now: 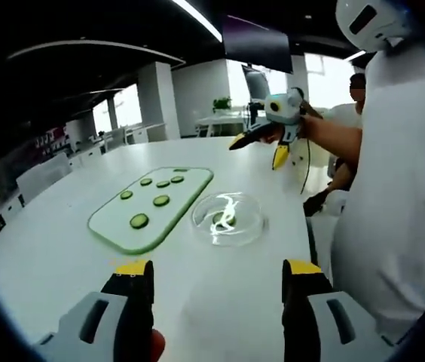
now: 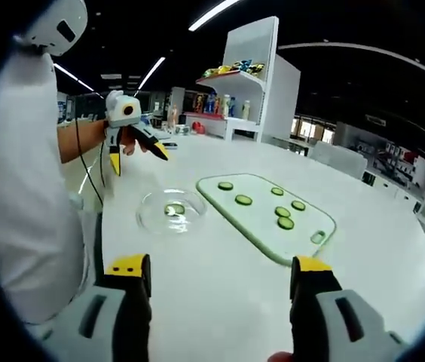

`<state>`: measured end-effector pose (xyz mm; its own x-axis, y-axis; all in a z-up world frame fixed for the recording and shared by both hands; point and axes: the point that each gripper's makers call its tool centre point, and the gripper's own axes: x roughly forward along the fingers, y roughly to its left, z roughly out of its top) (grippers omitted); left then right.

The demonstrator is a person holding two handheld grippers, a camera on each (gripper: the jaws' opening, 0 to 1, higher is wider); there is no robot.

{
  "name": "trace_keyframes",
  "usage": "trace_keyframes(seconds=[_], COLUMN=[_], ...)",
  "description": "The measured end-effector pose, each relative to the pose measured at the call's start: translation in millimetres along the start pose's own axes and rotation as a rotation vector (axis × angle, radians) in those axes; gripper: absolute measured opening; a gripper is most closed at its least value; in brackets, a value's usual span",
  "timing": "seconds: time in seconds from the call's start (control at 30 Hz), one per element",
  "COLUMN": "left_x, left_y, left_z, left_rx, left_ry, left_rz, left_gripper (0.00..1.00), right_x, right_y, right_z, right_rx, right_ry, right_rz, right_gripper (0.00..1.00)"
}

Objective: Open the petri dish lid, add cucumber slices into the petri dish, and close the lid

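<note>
A clear petri dish sits on the white table with one cucumber slice inside; whether its lid is on I cannot tell. Beside it lies a pale green board carrying several cucumber slices. My left gripper is open and held in the air beyond the dish. My right gripper is open too, raised above the table's opposite side. Both are empty.
The person holding the grippers wears white and stands at the table's edge. Another person sits behind. A white shelf with coloured items and chairs stand past the table.
</note>
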<state>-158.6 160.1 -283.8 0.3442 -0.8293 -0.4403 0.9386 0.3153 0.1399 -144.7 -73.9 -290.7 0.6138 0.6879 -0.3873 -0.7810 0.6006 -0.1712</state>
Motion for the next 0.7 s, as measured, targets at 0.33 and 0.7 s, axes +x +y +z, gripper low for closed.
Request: trace_keyframes(seconds=[0.33, 0.7], left_x=[-12.1, -21.3], left_y=[1.3, 13.0], left_z=[11.4, 1.8], left_rx=[0.043, 0.029], left_ry=[0.011, 0.072], left_rz=[0.024, 0.074], left_gripper=[0.66, 0.60], right_x=[-8.2, -20.7], right_y=[0.0, 11.0], right_z=[-9.1, 0.8], right_rx=[-0.040, -0.015], right_ry=[0.065, 0.047], right_rz=[-0.001, 0.041], right_gripper=[0.76, 0.74])
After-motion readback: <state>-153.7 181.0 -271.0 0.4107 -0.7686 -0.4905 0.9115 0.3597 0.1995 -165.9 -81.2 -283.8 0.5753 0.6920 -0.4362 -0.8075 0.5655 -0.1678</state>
